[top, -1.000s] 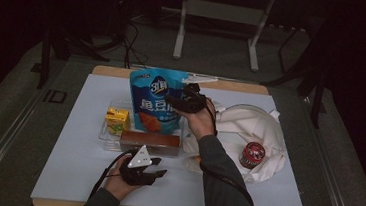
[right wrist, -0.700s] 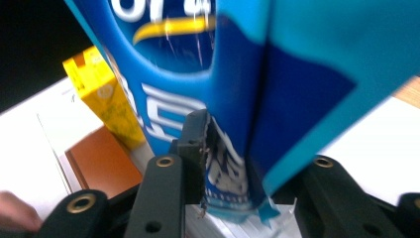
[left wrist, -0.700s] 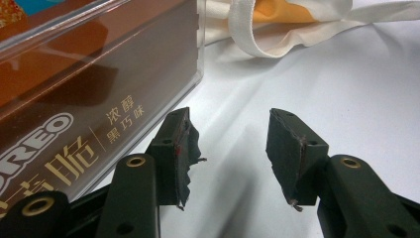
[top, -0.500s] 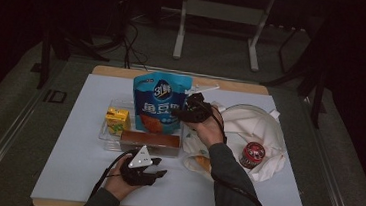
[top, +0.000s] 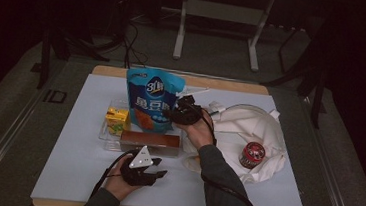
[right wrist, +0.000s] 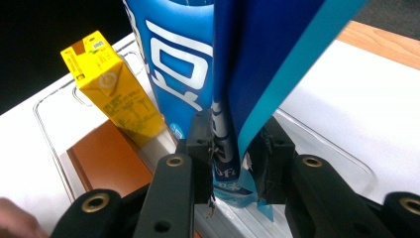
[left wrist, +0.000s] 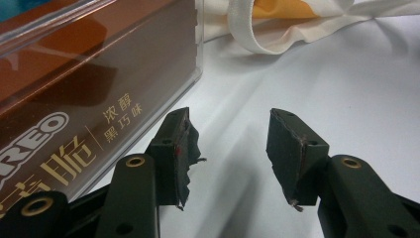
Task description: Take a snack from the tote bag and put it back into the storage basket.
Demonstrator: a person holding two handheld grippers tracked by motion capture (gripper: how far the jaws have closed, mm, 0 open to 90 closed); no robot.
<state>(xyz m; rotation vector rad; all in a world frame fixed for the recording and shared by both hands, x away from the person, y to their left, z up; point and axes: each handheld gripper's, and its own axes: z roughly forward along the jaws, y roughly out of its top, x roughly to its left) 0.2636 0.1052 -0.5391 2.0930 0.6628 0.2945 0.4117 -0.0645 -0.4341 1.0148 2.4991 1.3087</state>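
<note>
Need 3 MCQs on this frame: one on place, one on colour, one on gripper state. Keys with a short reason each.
1. Where does the red-lidded jar sit?
A. on the white cloth
B. in the clear tray
C. on the floor

2. What colour is the small drink carton beside the pouch?
A. green
B. yellow
C. red

3. What is the left gripper doing?
A. clamping the brown box
B. holding the cloth
C. open, with nothing between its jaws

Key:
1 A: the high view shows the jar on the white cloth, right of the clear tray.
2 B: the right gripper view shows a yellow carton next to the blue pouch, whose edge the right gripper pinches.
3 C: the left gripper view shows bare table between the jaws, the brown box off to one side.
</note>
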